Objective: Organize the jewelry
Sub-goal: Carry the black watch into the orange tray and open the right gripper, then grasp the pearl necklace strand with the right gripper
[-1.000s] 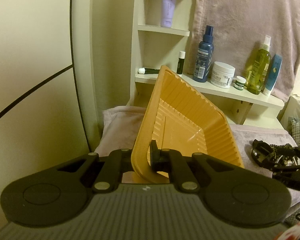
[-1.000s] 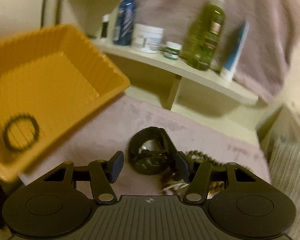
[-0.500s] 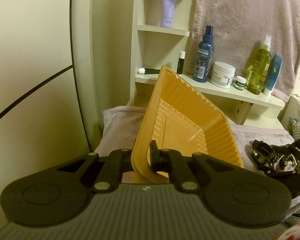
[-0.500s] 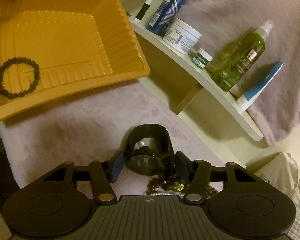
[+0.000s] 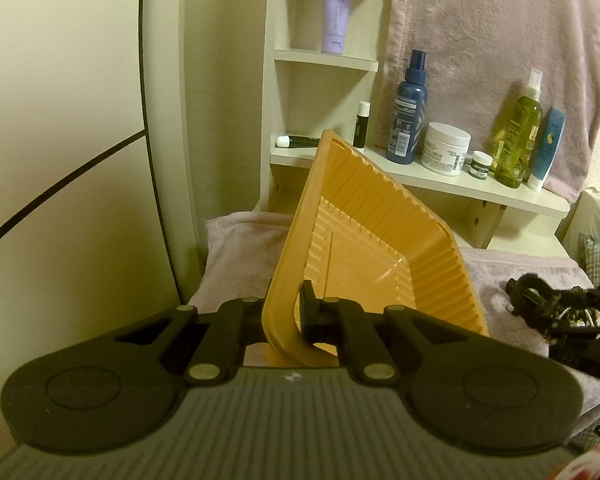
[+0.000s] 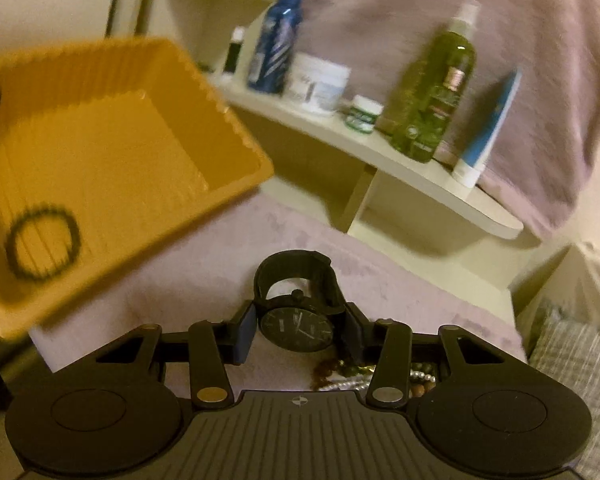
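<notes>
My left gripper (image 5: 290, 320) is shut on the near rim of an orange ridged tray (image 5: 364, 240) and holds it tilted above the pink towel. The tray (image 6: 112, 148) also shows in the right wrist view, with a black bead bracelet (image 6: 42, 248) lying in it. My right gripper (image 6: 298, 328) is shut on a black wristwatch (image 6: 296, 322), its pads against the sides of the case. Below it lies a heap of bead and pearl bracelets (image 6: 364, 376). In the left wrist view the right gripper and watch (image 5: 540, 304) sit at the far right.
A pink towel (image 6: 228, 272) covers the surface. Behind it a cream shelf (image 5: 440, 182) holds a blue spray bottle (image 5: 408, 112), a white jar (image 5: 446, 148), a small green-lidded jar (image 5: 480, 164), a green bottle (image 5: 518, 132) and a blue tube (image 5: 548, 144). A checked cloth (image 6: 572, 364) lies at right.
My right gripper has closed its fingers onto the watch and tilted up, so the view swung and blurred. My left gripper and the tray have stayed still.
</notes>
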`<state>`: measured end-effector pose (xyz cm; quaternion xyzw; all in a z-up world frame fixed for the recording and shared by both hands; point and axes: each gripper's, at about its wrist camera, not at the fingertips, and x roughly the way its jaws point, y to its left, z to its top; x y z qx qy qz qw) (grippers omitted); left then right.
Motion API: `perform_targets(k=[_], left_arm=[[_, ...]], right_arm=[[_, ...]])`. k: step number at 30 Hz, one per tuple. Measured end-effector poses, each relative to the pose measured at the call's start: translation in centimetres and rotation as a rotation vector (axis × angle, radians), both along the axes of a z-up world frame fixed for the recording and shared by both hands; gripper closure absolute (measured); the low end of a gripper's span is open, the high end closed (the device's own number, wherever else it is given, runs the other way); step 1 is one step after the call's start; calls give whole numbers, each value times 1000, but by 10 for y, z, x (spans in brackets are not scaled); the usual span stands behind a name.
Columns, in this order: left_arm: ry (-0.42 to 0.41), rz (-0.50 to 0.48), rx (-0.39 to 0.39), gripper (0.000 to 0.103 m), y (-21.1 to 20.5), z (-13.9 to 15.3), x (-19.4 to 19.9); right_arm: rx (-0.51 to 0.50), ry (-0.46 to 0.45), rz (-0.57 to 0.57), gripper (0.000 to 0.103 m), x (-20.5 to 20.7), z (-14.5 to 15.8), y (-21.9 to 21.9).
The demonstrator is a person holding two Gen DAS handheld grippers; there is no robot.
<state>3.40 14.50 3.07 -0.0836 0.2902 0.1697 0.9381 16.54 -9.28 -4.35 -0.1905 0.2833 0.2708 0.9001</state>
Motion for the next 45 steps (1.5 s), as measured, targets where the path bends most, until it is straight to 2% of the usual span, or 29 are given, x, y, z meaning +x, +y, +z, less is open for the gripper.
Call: perform_targets(k=[5,9,11,15,20,23,26,30,33,39,45], left_arm=[[-1,-2,5,95,-1,1,0],[-1,-2,5,95,-2,0,0],[-2,-3,7,95,-1,0,0],[-3,-2,6,95,-2,0,-1],[-3,-2,6,95,-2,0,-2],[-1,-4,2,96,-2,-1,-1],[-4,-4,3,96,-2,-1,-2],[-4,-6,5,96,-2,0,-2],[-3,-7,5,96,-2,0,-1],[-3,-6,9,96,-3,0,-1],[0,-7,14,96,-4,0,0]], right_arm=[[195,85,-2,57,-1,32,0],[333,198,79,57,-6,50,16],[356,241,139,57,-12,50,31],[325,280,211,57,-21,43,57],[331,327,238,56,-25,32,71],[375,351,242,54,-22,27,69],[417,329,198,52,-25,32,56],[429,279,69,52,-29,34,29],[394,227,-54,52,-33,31,3],[352,182,-285,52,-33,17,-55],[324,176,-403,52,-33,5,-96]])
